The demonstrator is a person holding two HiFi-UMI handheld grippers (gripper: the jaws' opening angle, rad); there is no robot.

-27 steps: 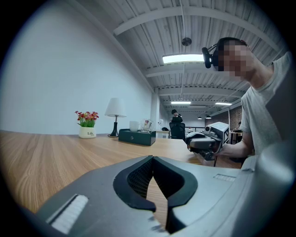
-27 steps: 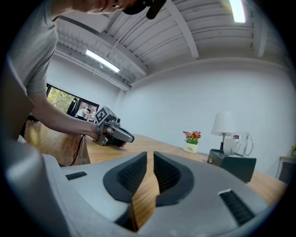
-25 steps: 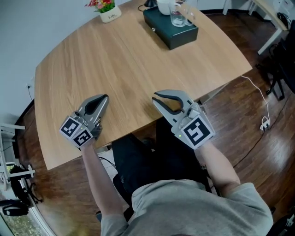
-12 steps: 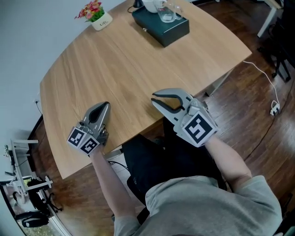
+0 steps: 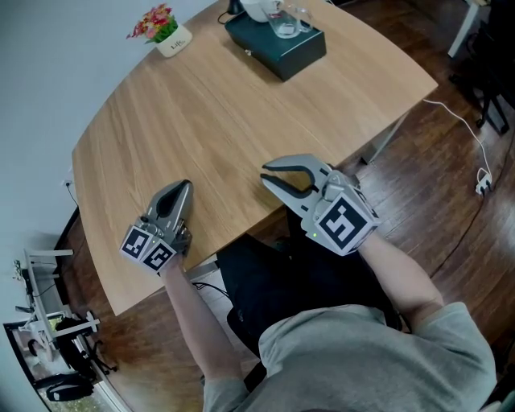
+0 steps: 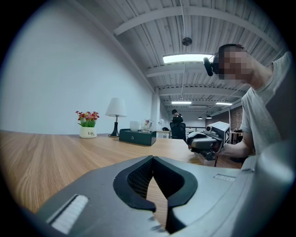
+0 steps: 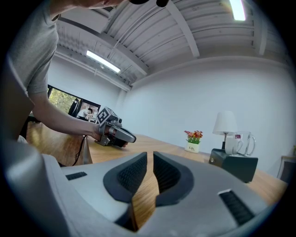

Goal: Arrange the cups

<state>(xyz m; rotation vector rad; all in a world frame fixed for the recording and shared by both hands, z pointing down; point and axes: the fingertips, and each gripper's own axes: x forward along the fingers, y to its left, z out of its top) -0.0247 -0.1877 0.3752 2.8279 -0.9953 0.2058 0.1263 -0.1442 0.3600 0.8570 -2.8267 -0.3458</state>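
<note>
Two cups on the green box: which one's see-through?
The glass cup, right of the white cup on the dark green box in the head view; the white one is opaque.

Left gripper (image 5: 182, 190): I hold it at lower left of the head view, jaws closed tip to tip, nothing between them, pointing up and slightly right.
Left forearm (image 5: 187, 310): bare, running toward the bottom edge.
Right gripper (image 5: 267, 173): frame centre, jaws together, empty, pointing up-left.
Right forearm (image 5: 400, 278): bare, lower right.

One overhead, two low across table (image 5: 201, 113)
</note>
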